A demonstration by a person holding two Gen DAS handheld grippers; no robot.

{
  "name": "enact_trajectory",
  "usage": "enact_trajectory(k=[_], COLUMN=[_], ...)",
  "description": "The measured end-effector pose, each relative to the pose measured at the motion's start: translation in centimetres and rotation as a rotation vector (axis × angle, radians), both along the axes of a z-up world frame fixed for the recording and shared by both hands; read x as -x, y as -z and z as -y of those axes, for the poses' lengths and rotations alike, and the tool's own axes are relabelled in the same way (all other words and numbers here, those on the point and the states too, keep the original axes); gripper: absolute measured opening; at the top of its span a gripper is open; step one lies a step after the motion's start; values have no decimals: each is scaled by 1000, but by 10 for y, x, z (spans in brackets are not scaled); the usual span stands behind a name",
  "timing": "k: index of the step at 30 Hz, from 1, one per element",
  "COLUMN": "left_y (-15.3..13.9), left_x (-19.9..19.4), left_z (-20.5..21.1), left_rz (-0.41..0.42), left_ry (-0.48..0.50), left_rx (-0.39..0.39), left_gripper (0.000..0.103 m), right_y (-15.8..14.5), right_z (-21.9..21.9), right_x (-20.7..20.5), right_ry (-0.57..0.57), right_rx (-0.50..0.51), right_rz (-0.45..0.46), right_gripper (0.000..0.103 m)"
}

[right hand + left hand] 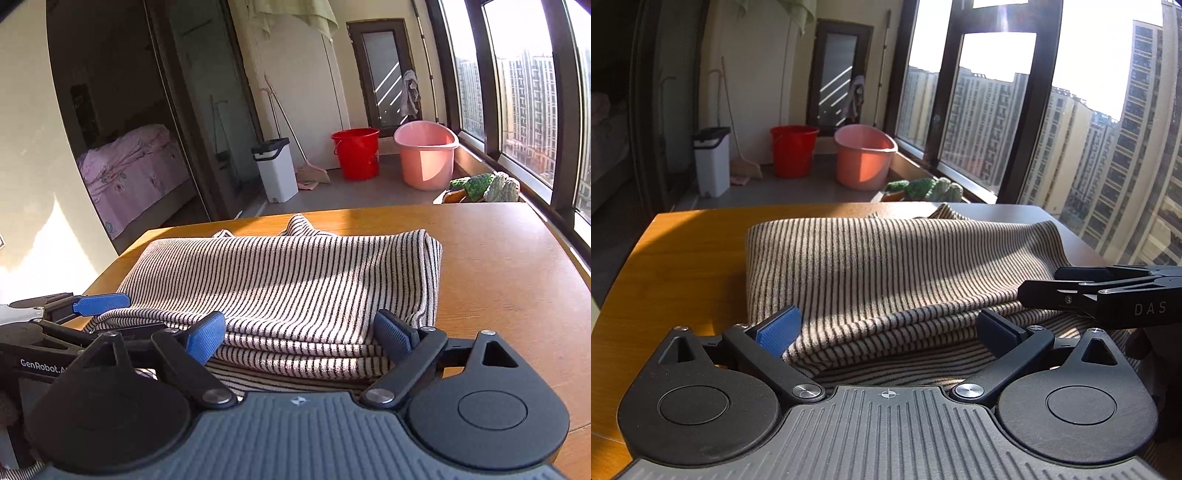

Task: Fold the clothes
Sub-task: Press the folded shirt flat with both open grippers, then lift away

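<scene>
A beige garment with thin dark stripes (pixel 886 266) lies folded in several layers on the wooden table (pixel 687 266); it also shows in the right wrist view (pixel 295 280). My left gripper (pixel 886 332) is open, its blue-padded fingers either side of the garment's near folded edge. My right gripper (pixel 301 336) is open too, its fingers straddling the same near edge further right. The right gripper's fingers (pixel 1071 288) reach in from the right in the left wrist view, over the cloth. The left gripper's blue pad (pixel 99 304) shows at the left in the right wrist view.
Beyond the table's far edge stand a red bucket (pixel 793 149), a pink basin (pixel 864 155), a white bin (pixel 712 162) and a broom. Large windows (pixel 997 122) run along the right. A doorway to a bedroom (pixel 129 166) is at the left.
</scene>
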State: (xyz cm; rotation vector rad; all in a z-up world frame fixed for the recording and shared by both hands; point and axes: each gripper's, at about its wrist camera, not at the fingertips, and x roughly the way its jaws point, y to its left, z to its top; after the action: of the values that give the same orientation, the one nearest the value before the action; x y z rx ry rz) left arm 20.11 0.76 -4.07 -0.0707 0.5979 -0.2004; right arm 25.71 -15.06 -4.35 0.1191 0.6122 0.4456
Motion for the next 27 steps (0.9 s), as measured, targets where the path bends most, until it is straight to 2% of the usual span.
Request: enact_trajectory(k=[7, 11, 19, 21, 27], left_y=[-2, -2, 0, 0, 0], left_x=[-6, -5, -4, -3, -3], left_z=[2, -1, -1, -1, 1], left_rz=[1, 3, 7, 7, 8], left_ry=[1, 2, 2, 2, 1], left_rx=[-13, -9, -5, -7, -9], left_gripper=[103, 103, 103, 103, 103], right_y=[-2, -2, -2, -2, 1], right_z=[1, -5, -6, -2, 22], right_x=[6, 4, 5, 5, 5], right_ry=[-5, -47, -47, -51, -60], right_rx=[2, 15, 18, -10, -183], right_rz=[2, -5, -2, -4, -18], right_gripper=[89, 103, 103, 103, 103])
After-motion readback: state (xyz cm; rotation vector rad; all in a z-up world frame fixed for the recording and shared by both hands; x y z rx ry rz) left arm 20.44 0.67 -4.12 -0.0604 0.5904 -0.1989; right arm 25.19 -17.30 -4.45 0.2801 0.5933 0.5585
